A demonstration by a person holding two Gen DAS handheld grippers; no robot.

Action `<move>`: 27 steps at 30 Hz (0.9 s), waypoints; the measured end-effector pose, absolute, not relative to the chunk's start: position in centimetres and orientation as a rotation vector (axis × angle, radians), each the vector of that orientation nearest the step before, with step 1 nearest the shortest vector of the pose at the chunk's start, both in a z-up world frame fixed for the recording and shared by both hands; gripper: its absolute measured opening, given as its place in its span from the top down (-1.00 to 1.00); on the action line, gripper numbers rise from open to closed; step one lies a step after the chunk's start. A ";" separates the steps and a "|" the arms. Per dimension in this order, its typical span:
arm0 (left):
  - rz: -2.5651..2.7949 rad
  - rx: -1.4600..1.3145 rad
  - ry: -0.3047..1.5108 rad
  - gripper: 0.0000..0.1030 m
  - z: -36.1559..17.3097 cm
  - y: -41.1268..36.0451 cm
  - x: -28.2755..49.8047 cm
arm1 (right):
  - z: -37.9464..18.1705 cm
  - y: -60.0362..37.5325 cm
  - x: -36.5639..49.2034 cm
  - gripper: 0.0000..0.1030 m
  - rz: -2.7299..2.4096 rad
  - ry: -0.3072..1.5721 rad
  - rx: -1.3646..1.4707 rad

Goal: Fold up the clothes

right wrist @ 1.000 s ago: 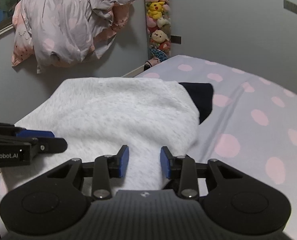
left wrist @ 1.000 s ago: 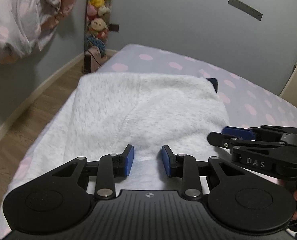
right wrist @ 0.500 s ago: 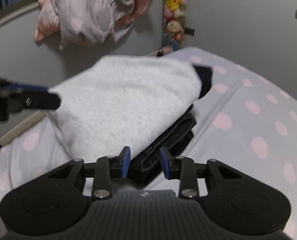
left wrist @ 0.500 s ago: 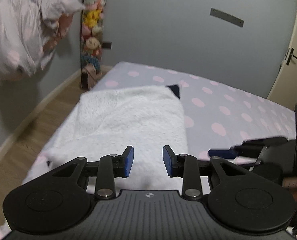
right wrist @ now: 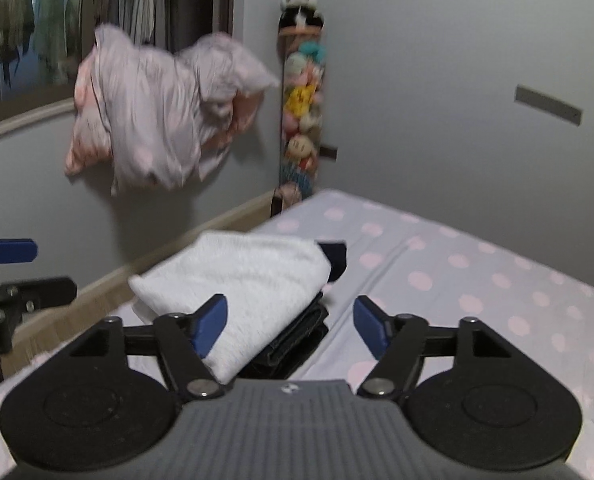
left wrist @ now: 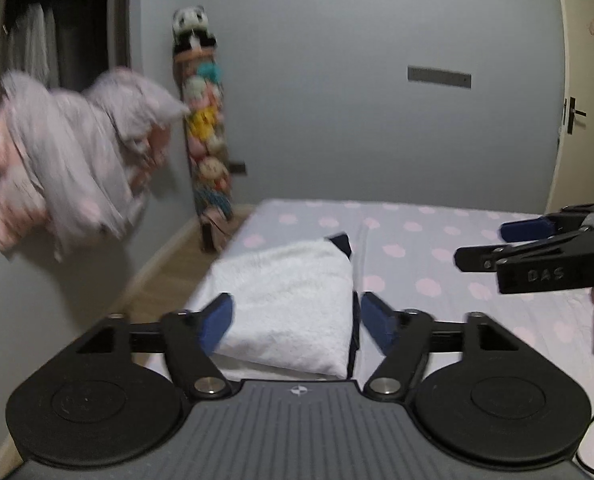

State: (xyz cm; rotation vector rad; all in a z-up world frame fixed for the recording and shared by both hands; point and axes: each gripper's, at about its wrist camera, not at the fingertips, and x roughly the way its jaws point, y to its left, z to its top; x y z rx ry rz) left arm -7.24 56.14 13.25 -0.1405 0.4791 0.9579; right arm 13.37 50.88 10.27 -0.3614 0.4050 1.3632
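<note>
A folded fluffy white garment (left wrist: pixel 293 300) (right wrist: pixel 249 280) lies on a stack of dark folded clothes (right wrist: pixel 297 340) near the left edge of the polka-dot bed (left wrist: pixel 437 280) (right wrist: pixel 477 280). A dark corner (left wrist: pixel 341 242) pokes out at its far end. My left gripper (left wrist: pixel 295 322) hangs above and behind the stack, its jaws opening, nothing between the blue pads. My right gripper (right wrist: pixel 291 326) hovers likewise, its jaws opening and empty. The right gripper (left wrist: pixel 537 252) also shows at the right of the left wrist view. The left gripper (right wrist: pixel 5 272) appears at the left edge of the right wrist view.
Crumpled pink-grey bedding (left wrist: pixel 77 168) (right wrist: pixel 165 116) hangs on the left wall. A column of plush toys (left wrist: pixel 205 132) (right wrist: pixel 303 96) stands in the corner. A cream door (left wrist: pixel 585 92) is at the right. Wooden floor (left wrist: pixel 169 280) runs beside the bed.
Both grippers have lifted up and drawn back from the white garment, which now looks smaller and farther off. Their jaws have spread much wider. The dark stack under the garment has come into sight.
</note>
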 end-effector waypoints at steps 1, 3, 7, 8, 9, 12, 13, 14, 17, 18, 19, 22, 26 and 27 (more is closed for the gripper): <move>0.973 -0.117 0.469 -0.73 13.7 54.9 -7.5 | 11.0 49.5 12.7 -0.62 1.365 0.382 -0.351; 1.003 -0.076 0.449 -0.75 14.6 52.5 -8.1 | 12.2 46.6 11.3 -0.69 1.370 0.317 -0.338; 1.036 -0.050 0.409 -0.92 15.8 47.8 -9.5 | 13.9 40.7 8.4 -0.82 1.351 0.216 -0.335; 1.042 -0.055 0.406 -0.95 16.0 46.9 -9.8 | 14.2 39.2 7.7 -0.82 1.341 0.200 -0.338; 1.062 -0.059 0.400 -0.96 16.2 45.8 -10.1 | 14.4 37.9 7.2 -0.82 1.337 0.190 -0.334; 1.123 -0.066 0.366 -0.96 16.2 42.5 -11.3 | 14.7 34.0 5.9 -0.84 1.306 0.179 -0.318; 1.133 -0.063 0.353 -0.96 16.2 41.5 -11.8 | 14.7 32.7 5.5 -0.87 1.296 0.178 -0.308; 1.140 -0.058 0.345 -0.96 16.1 40.6 -12.2 | 14.7 31.3 5.2 -0.90 1.288 0.181 -0.290; 1.154 -0.044 0.328 -0.96 15.6 37.8 -13.5 | 14.6 27.2 4.0 -0.93 1.256 0.159 -0.252; 1.155 -0.048 0.326 -0.96 15.4 36.8 -13.9 | 14.4 26.1 3.5 -0.95 1.240 0.136 -0.246; 1.156 -0.061 0.325 -0.96 15.3 36.1 -14.2 | 14.2 24.9 3.0 -0.97 1.224 0.114 -0.242; 1.148 -0.109 0.307 -0.96 14.5 33.8 -15.5 | 13.2 21.9 1.5 -0.98 1.213 0.098 -0.227; 1.176 -0.157 0.279 -0.96 13.4 30.6 -17.2 | 11.4 17.8 -0.6 -0.98 1.229 0.100 -0.182; 1.188 -0.171 0.268 -0.96 13.0 29.8 -17.6 | 11.0 16.8 -1.1 -0.98 1.237 0.104 -0.170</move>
